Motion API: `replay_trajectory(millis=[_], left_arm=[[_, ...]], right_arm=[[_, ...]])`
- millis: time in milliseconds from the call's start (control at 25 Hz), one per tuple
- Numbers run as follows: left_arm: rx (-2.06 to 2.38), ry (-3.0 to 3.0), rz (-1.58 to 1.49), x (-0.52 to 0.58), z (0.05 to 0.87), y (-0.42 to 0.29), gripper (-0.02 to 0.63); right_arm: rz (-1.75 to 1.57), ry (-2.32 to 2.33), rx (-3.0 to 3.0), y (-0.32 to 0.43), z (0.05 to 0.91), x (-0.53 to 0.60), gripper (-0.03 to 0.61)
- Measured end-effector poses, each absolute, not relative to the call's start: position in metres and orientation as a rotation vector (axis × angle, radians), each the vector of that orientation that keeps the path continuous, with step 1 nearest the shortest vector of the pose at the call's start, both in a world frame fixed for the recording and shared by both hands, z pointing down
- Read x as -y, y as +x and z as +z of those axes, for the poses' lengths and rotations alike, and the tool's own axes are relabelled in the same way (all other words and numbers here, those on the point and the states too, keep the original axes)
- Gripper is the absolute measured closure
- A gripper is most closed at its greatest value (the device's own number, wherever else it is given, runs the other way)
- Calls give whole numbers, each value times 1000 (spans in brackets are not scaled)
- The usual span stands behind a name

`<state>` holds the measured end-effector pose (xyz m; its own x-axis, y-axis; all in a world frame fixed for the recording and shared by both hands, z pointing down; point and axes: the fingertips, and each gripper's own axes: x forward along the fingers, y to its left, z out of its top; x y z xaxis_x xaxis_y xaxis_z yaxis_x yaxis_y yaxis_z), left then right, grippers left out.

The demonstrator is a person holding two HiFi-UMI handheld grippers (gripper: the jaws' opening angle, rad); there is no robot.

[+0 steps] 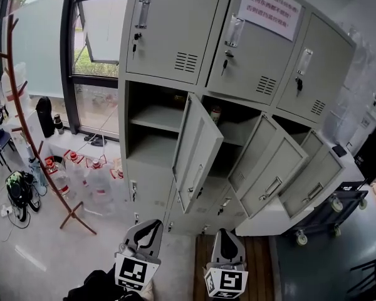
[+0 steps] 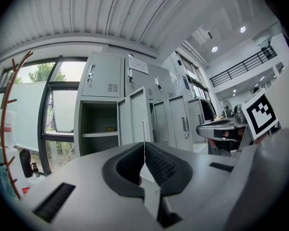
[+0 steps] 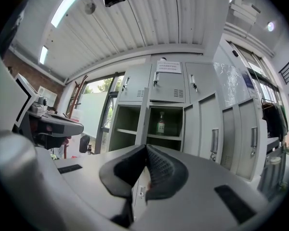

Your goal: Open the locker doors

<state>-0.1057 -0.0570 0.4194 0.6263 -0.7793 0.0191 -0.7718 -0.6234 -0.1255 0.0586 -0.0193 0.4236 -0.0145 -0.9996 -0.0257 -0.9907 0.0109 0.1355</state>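
- Right now, the grey locker (image 1: 169,74) is standing by the window (image 1: 94,55), with three rows of three doors.
- The top row is sitting shut, with keys hanging in the locks and a paper notice (image 1: 269,8) stuck on the middle one.
- All three doors of the middle row are hanging open and swinging out into the room: the left door (image 1: 197,149), the middle door (image 1: 269,168) and the right door (image 1: 313,184).
- A bottle (image 3: 161,122) is standing upright on the shelf of the middle compartment. The left compartment beside it is showing a shelf.
- The bottom row, partly hidden under the open doors, is looking closed.
- The left gripper (image 1: 151,224) is pointing level at the locker, well apart from any door. Its jaws are pressing together with nothing between them.
- The right gripper (image 1: 225,232) is sitting just beside it, aiming the same way. Its jaws are likewise meeting pad to pad, holding nothing.
- Neither gripper is touching a handle or a door edge.
- A reddish coat rack (image 1: 25,118) is leaning up from the floor to the left of the locker.
- Clear water jugs (image 1: 91,177) with red caps are crowding the floor between the rack and the locker.
- A dark cart (image 1: 329,212) on wheels is parked under the right door.
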Motion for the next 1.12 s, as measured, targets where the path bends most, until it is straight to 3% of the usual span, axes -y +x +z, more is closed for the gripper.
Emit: replay_trajectory(millis=[520, 1120], left_arm=[[-1262, -2747, -116, -34, 428, -102, 589], [-1237, -2734, -123, -63, 426, -101, 589]], right_arm=[[-163, 2165, 2162, 56, 443, -73, 564], [-148, 2194, 2155, 57, 444, -101, 563]])
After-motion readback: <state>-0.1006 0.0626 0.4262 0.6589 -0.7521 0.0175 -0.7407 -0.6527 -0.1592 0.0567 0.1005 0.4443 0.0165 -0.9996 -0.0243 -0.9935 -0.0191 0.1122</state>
